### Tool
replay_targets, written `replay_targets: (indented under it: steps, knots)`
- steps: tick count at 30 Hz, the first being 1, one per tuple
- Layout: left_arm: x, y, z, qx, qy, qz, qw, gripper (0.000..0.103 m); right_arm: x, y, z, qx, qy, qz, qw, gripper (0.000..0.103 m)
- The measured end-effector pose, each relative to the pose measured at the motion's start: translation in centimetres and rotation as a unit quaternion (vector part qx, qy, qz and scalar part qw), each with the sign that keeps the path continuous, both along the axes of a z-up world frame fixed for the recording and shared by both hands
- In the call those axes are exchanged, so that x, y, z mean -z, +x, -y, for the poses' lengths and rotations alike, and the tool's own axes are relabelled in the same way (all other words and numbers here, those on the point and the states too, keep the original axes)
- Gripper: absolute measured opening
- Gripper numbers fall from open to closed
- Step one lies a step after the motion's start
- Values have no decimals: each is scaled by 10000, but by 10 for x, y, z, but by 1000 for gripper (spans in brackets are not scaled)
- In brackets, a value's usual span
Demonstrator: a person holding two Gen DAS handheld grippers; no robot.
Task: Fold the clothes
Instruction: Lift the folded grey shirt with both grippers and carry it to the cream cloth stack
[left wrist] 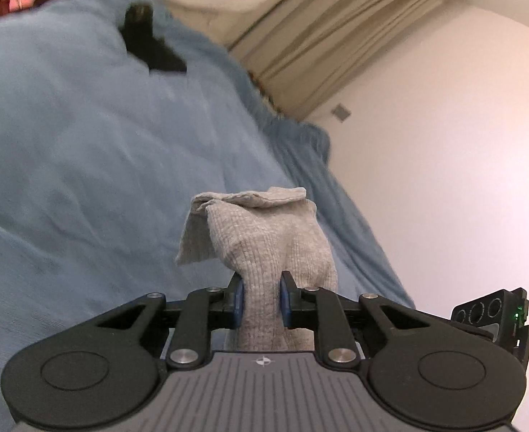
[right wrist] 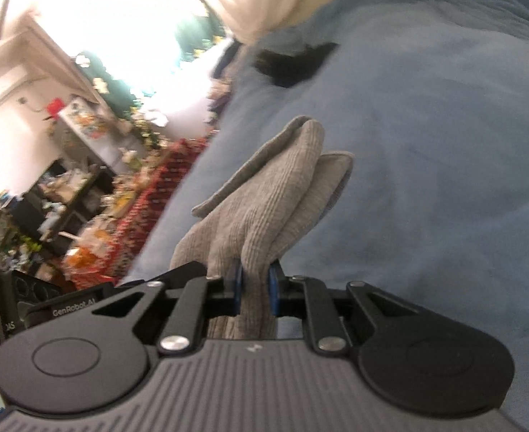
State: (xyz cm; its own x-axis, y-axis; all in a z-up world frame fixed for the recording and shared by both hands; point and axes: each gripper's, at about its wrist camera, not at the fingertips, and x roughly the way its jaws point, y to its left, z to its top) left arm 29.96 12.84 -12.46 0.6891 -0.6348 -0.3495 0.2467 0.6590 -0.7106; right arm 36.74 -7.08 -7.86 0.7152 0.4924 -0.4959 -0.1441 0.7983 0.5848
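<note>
1. While my left gripper point(left wrist: 261, 300) looks out over the blue bedspread point(left wrist: 84, 180), its blue pads pinch a bunched edge of the grey ribbed garment point(left wrist: 264, 237), jaws nearly closed on it; the cloth flops over the tips, soft and light.
2. Seen from my right gripper point(right wrist: 256, 289), the jaws are likewise clamped narrow on grey knit point(right wrist: 282, 187), raised above the bed; I judge it limp and stretchy, best held at corners or hems; a black item point(right wrist: 293, 63) lies beyond.
</note>
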Motion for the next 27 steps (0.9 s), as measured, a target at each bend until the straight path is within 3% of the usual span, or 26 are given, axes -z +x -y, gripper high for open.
replay_targets:
  steps: [8, 13, 19, 27]
  knots:
    - [-48, -59, -88, -752, 249, 456, 9958, 19, -64, -11, -106, -808, 41, 505, 9954, 16]
    - [-68, -93, -158, -1199, 444, 469, 9907, 19, -92, -16, -195, -1356, 119, 744, 9879, 16]
    - [-79, -118, -240, -1601, 959, 333, 9819, 19, -95, -25, -308, -1715, 516, 578, 9821, 16]
    - [-63, -116, -320, -1951, 1266, -72, 9726, 19, -63, -8, -440, -1877, 607, 319, 9798, 16]
